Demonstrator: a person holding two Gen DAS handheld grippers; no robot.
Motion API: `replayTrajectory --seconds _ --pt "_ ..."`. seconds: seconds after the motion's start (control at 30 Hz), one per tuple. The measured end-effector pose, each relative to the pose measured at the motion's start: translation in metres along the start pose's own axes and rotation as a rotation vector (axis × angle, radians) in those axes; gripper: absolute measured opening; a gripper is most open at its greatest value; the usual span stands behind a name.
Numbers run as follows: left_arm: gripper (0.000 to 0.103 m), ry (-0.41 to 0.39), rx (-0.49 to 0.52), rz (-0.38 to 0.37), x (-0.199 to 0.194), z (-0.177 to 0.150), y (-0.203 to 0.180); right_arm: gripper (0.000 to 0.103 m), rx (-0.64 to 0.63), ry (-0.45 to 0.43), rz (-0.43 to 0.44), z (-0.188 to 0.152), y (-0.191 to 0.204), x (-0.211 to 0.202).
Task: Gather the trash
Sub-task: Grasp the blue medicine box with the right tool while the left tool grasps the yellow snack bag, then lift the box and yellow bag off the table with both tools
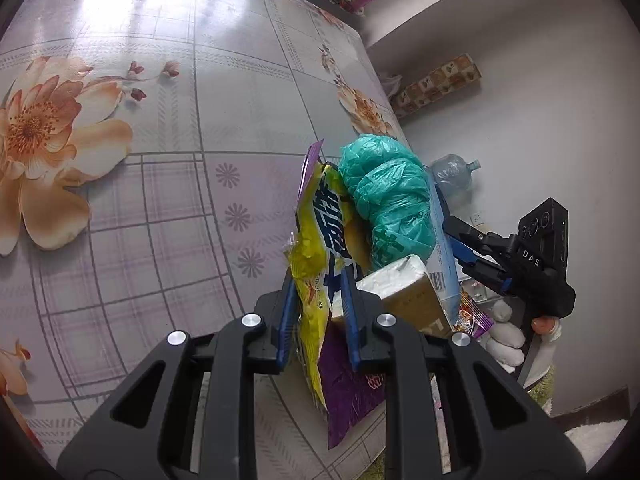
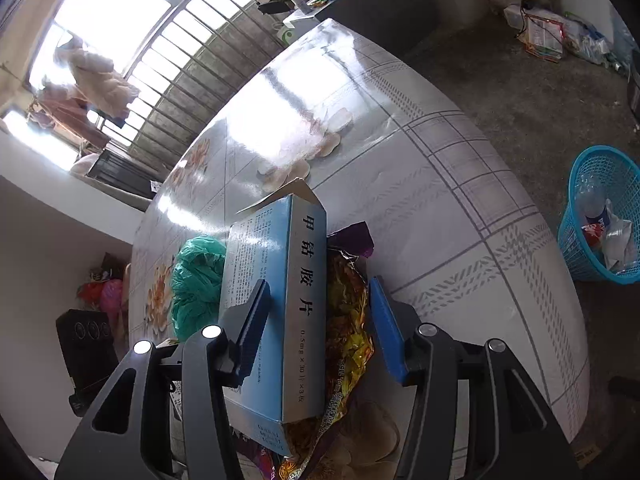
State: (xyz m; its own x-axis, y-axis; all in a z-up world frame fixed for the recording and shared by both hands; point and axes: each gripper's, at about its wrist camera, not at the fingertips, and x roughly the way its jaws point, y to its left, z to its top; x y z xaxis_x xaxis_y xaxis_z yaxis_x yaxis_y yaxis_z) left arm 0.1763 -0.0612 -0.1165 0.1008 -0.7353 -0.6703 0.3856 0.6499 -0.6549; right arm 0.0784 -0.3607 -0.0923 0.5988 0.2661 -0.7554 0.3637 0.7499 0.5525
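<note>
1. yellow snack bag point(image 1: 320, 236) sits pinched between the jaws of the left gripper point(image 1: 318, 312) — held tight.
2. blue box point(image 2: 276, 300) and a shiny wrapper point(image 2: 348, 320) sit between the jaws of the right gripper point(image 2: 320, 328); one pad touches the box, the other stands just off the wrapper, so not squeezed yet.
3. green bag point(image 1: 384, 200) lies just past the jaws.
4. step now: gathering trash. next, i think — squeeze, then carry to the blue basket point(image 2: 576, 248), far off to the side.

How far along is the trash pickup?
Done: the blue basket on the floor already holds a bottle and wrappers. In hand: the left gripper is shut on a yellow and purple snack wrapper; the right gripper straddles a blue box and a foil wrapper, with a gap at the right jaw. Left: the green bag and a small carton on the table.
</note>
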Motion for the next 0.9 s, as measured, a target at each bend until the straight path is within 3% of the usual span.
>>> replayTrajectory --seconds 0.27,0.4,0.6,0.9 --pt "0.024 -0.103 0.071 0.072 -0.028 0.0 -0.019 0.056 -0.007 -0.103 -0.041 0.001 -0.012 -0.039" --pt "0.032 -0.138 0.092 0.048 -0.052 0.003 -0.026 0.056 -0.042 -0.131 -0.026 -0.003 -0.005 -0.05" --pt "0.058 -0.061 0.07 -0.026 -0.042 0.0 -0.048 0.056 -0.05 -0.135 0.012 -0.006 -0.004 -0.052" --pt "0.063 0.071 -0.01 0.043 0.006 -0.006 -0.059 0.056 -0.047 -0.134 0.046 -0.013 -0.007 -0.055"
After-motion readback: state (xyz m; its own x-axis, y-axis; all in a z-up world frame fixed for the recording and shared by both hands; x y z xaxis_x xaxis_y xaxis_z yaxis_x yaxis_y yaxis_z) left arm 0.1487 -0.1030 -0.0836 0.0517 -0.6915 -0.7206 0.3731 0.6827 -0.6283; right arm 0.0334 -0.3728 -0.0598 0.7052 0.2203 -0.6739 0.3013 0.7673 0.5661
